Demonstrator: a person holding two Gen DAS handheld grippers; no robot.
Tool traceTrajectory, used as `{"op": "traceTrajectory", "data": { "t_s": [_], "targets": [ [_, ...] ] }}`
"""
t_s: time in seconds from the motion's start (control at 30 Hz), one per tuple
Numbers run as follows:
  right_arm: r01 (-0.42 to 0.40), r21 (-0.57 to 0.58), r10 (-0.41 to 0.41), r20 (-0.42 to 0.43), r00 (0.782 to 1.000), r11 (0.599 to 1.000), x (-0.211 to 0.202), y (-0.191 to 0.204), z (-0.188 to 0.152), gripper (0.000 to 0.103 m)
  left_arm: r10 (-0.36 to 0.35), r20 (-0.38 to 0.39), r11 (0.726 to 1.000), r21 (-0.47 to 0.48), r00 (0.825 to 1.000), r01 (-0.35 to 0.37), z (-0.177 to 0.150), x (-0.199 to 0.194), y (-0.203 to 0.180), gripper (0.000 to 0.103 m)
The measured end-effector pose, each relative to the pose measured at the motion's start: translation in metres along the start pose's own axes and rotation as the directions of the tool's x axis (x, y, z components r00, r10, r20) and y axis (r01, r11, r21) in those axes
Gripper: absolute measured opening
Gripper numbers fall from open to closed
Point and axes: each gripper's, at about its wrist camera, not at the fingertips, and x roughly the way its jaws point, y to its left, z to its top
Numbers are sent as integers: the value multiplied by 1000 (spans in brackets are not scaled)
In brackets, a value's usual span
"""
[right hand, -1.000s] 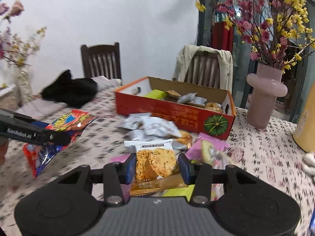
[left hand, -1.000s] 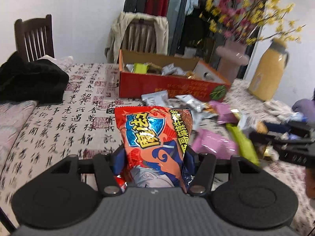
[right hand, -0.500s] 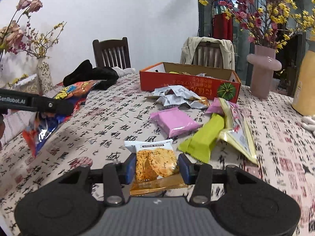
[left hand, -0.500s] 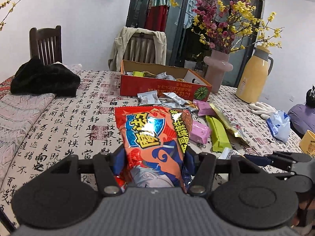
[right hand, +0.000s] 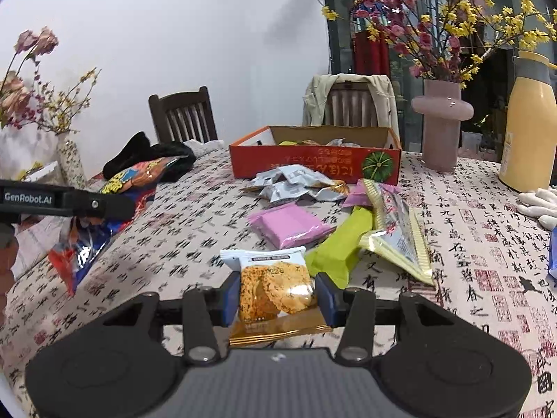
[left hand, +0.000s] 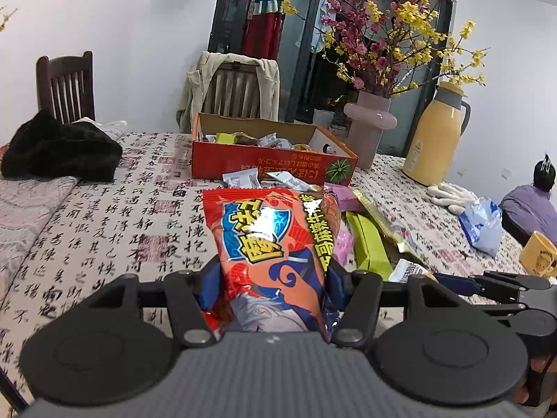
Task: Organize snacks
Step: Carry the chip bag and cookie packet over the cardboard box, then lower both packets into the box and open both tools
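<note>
My left gripper (left hand: 269, 291) is shut on a big red chip bag (left hand: 273, 244), held above the table's near side. In the right wrist view the same chip bag (right hand: 135, 179) shows at the left under the left gripper's arm. My right gripper (right hand: 276, 299) is shut on a small cracker packet (right hand: 275, 287) with a gold bottom edge. The orange cardboard box (left hand: 275, 163) (right hand: 313, 165) stands at the far middle with several snacks inside. Loose on the cloth before it lie silver packets (right hand: 296, 183), a pink packet (right hand: 289, 224), a green bar (right hand: 343, 244) and a gold-edged packet (right hand: 400, 230).
A pink vase (right hand: 442, 122) with flowers and a yellow thermos (left hand: 435, 136) stand at the far right. A black garment (left hand: 59, 149) lies at the far left by a chair. White gloves (left hand: 449, 195), a blue bag (left hand: 484, 224) and a yellow mug (left hand: 539, 259) sit at the right edge.
Both grippers have pulled back from the box toward the near side of the table, each keeping its snack. The box and loose packets now look farther off.
</note>
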Motion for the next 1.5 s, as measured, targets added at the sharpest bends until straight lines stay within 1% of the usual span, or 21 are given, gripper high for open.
{"op": "traceTrajectory", "data": {
  "t_s": [0.1, 0.23, 0.3, 0.37, 0.43, 0.47, 0.53, 0.63, 0.73, 0.77, 0.8, 0.87, 0.93, 1.1, 1.17, 1.23, 1.3, 1.4, 1.43, 1.47, 1.5],
  "targets": [
    [-8, -3, 8, 11, 1000, 1000, 8, -3, 15, 45, -15, 4, 1000, 18, 1000, 15, 19, 12, 3, 60],
    [-6, -41, 8, 45, 999, 999, 20, -9, 49, 45, -17, 32, 999, 43, 999, 15, 57, 32, 8, 60],
    [-13, -45, 15, 63, 998, 999, 28, -15, 70, 45, -15, 39, 998, 55, 999, 13, 79, 47, 10, 60],
    [-21, -37, 24, 82, 996, 999, 38, -21, 92, 45, 7, 56, 997, 76, 998, -11, 101, 64, 9, 60],
    [-38, -16, 40, 96, 995, 999, 52, -30, 117, 45, -6, 54, 997, 77, 999, 2, 124, 83, 11, 60],
    [-48, -11, 48, 102, 994, 999, 62, -35, 132, 45, -23, 37, 998, 66, 999, 20, 139, 97, 13, 60],
    [-45, 5, 44, 101, 994, 999, 85, -45, 157, 45, -26, 16, 998, 53, 1000, 25, 161, 123, 15, 60],
    [-44, 70, 39, 70, 997, 997, 135, -69, 193, 45, 27, 14, 998, 55, 1000, -27, 187, 165, 16, 60],
    [-40, 159, 36, 28, 999, 987, 186, -94, 218, 45, 46, 7, 999, 0, 999, -46, 209, 206, 25, 60],
    [-11, 159, 8, 20, 1000, 987, 202, -99, 224, 45, 60, 4, 998, -16, 998, -60, 214, 218, 27, 60],
    [40, 133, -42, 13, 999, 990, 219, -102, 229, 45, 74, -1, 997, -18, 997, -74, 219, 231, 29, 60],
    [108, 83, -108, 1, 994, 991, 248, -106, 233, 45, 104, -11, 994, -25, 995, -104, 224, 258, 30, 60],
    [161, 45, -160, -29, 987, 986, 279, -111, 233, 45, 104, -27, 994, -33, 994, -105, 225, 278, 34, 60],
    [215, -16, -216, -100, 971, 976, 337, -123, 227, 45, 110, -78, 994, -14, 991, -112, 227, 335, 37, 60],
    [236, -24, -237, -134, 962, 971, 355, -131, 225, 45, 142, -122, 990, -5, 982, -144, 226, 358, 41, 60],
    [265, -47, -269, -158, 950, 963, 372, -136, 226, 46, 146, -163, 989, -13, 976, -150, 224, 377, 47, 60],
    [282, -61, -288, -184, 940, 958, 384, -140, 224, 46, 140, -203, 989, -17, 969, -146, 220, 392, 52, 60],
    [286, -67, -294, -201, 935, 956, 391, -146, 223, 46, 151, -230, 988, -1, 961, -155, 211, 403, 53, 61],
    [285, -73, -294, -190, 937, 956, 390, -146, 223, 47, 140, -229, 989, -13, 963, -147, 211, 403, 54, 66],
    [288, -78, -298, -181, 937, 954, 389, -146, 223, 56, 117, -220, 992, -27, 968, -126, 212, 400, 55, 78],
    [295, -83, -305, -175, 936, 952, 388, -145, 223, 67, 100, -213, 994, -29, 972, -109, 213, 397, 55, 83]
  ]
}}
